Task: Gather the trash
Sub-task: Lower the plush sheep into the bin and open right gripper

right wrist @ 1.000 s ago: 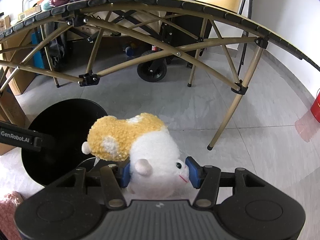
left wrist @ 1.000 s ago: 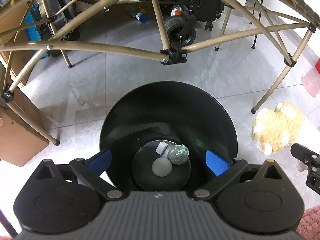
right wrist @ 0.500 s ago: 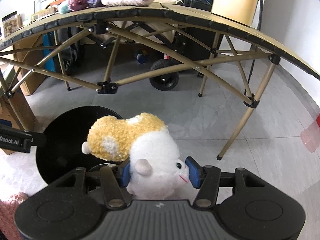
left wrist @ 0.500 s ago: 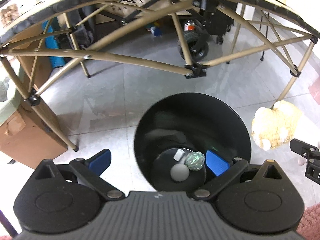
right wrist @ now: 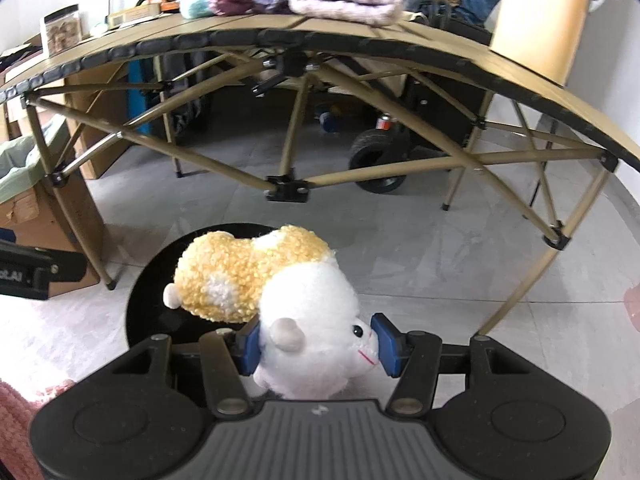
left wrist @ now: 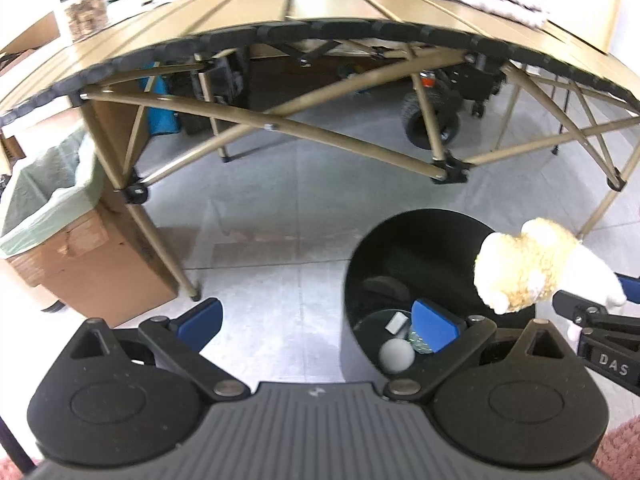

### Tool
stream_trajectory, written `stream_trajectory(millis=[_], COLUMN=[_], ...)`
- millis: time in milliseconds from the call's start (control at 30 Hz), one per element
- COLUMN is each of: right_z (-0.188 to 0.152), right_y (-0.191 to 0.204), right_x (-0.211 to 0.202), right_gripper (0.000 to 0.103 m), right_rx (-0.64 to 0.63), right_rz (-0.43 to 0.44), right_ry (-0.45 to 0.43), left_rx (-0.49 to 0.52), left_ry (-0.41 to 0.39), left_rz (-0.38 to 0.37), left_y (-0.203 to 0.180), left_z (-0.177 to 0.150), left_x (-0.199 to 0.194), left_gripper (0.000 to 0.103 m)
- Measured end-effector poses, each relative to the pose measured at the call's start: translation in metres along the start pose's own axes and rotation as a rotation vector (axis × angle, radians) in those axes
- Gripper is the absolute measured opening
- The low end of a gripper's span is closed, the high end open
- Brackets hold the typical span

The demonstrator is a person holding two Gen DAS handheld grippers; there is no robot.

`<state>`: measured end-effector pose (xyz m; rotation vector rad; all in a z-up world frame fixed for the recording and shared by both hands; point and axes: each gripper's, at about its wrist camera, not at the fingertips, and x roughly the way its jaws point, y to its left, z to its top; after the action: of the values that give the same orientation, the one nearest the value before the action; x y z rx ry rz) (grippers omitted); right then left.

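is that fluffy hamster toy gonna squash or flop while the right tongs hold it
The plush hamster probably squashes: the right tongs pinch its white head and the blue pads sink into the fur. The yellow body sticks out past the pads unsupported without drooping, so it's likely light and holds shape. The fuzzy fabric probably won't slip.

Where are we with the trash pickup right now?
Done: a white ball and small scraps lie inside the black bin. In hand: the right claw grips the plush toy above the bin. Left: dropping it in; the left claw is open, empty.
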<state>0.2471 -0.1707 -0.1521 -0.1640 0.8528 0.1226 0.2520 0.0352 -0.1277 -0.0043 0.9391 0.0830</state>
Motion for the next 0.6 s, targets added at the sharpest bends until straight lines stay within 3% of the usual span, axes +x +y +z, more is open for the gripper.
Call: stream_trajectory(millis=[267, 600], right_z=[0.008, 0.007], right_y=[0.029, 0.049], right_x=[0.029, 0.077], right_gripper=[0.055, 0.055], right_rx=[-0.016, 0.010], right_rz=[0.046, 0.032], right_ry=[0.076, 0.170], left_rx=[-0.035, -0.048], left_ry=[0.009, 0.039], left_rz=[0.052, 0.098], left_y=[0.026, 0.038], left_z=[-0.006, -0.014], left_x=[-0.007, 0.003], left_gripper=[0.103, 0.103])
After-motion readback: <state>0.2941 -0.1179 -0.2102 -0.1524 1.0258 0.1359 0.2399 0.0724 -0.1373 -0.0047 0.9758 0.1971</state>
